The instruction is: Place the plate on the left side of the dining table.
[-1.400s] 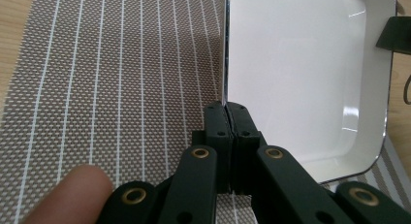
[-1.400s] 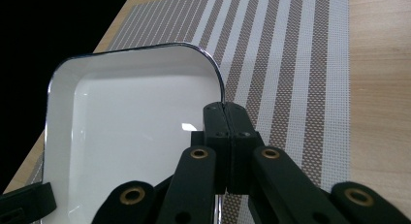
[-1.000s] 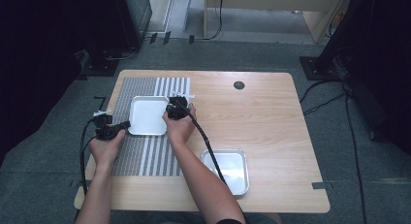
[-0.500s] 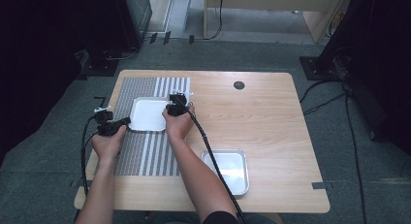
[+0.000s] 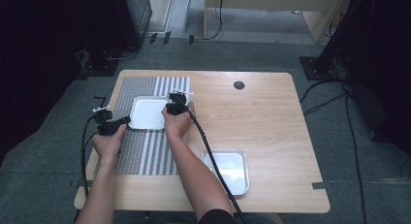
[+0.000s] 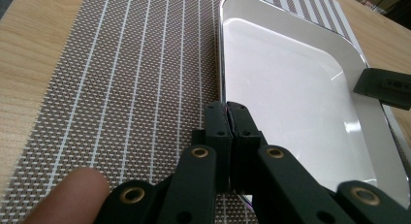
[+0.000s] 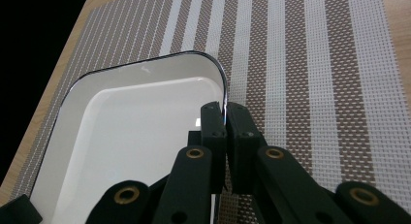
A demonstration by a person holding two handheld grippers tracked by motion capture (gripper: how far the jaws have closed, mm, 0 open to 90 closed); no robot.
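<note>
A white tray with a shiny rim lies over a brown-and-white striped placemat at the table's left. My left gripper is shut on the tray's left rim; in the left gripper view its jaws pinch the rim of the tray. My right gripper is shut on the tray's right rim. In the right gripper view the closed jaws clamp the edge of the tray, near its far corner. The tray holds nothing.
A second, steel-coloured tray sits near the front edge, right of my right forearm. A dark round hole marks the tabletop at the back. Cables trail from both grippers toward the front. Bare wood spreads to the right.
My right hand has shifted slightly left and down at the tray's right rim. The left hand and the tray stay about where they were.
</note>
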